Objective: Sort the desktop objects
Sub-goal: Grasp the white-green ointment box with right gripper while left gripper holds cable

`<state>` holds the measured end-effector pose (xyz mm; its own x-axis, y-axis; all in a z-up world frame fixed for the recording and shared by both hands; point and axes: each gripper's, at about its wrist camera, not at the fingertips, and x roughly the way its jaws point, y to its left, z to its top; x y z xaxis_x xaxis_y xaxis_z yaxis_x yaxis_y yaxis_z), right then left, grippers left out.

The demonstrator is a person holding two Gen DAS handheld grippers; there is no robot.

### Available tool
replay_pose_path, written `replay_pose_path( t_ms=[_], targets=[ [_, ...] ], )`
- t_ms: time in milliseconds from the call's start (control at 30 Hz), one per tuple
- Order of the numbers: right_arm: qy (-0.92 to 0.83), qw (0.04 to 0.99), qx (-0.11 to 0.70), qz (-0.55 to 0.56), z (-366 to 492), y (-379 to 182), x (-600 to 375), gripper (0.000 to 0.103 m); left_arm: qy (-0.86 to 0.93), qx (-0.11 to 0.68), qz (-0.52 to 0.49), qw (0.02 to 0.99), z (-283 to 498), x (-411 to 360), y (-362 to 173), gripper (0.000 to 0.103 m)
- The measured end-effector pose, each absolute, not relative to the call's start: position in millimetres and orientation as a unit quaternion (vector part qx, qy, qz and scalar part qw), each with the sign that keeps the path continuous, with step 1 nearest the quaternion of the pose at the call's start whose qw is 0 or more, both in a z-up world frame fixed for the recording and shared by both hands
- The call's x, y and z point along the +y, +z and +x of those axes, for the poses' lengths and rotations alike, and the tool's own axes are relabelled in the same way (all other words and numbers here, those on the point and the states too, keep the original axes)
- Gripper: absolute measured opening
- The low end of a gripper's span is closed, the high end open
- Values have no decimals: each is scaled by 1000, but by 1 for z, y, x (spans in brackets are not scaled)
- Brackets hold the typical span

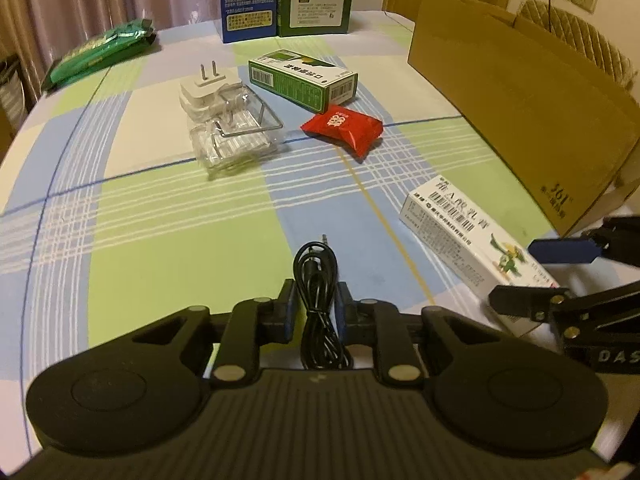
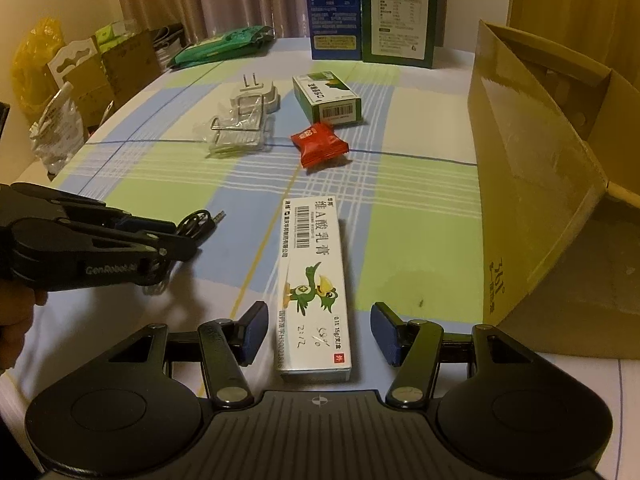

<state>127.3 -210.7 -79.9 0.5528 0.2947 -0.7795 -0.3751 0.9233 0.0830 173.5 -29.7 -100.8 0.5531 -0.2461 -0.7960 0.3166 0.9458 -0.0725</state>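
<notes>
Black cable (image 1: 318, 304) pinched in left tool (image 1: 316, 300); right tool (image 2: 320, 334) wide around ointment box (image 2: 314, 288)

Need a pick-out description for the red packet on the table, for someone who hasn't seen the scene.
Start from the big open cardboard box on the right of the checked tablecloth. Mid-table beside it, just in front of the green-and-white carton, lies the red packet. It is the only red item, a small puffy sealed pouch with white print; its neighbours are rigid boxes or clear plastic.

"361" on cardboard box (image 1: 520, 92) (side)
</notes>
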Motion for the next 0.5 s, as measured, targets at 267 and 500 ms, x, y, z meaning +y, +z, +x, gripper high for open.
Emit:
replay_pose_path(
  t_ms=[267,500],
  targets=[
    [198,881,425,-54,130,-82,-208,54,-174,440,24,881,171,-31,-95,14],
    [203,881,422,-73,140,-88,-200,54,-178,437,18,881,172,-32,-92,14]
  ],
)
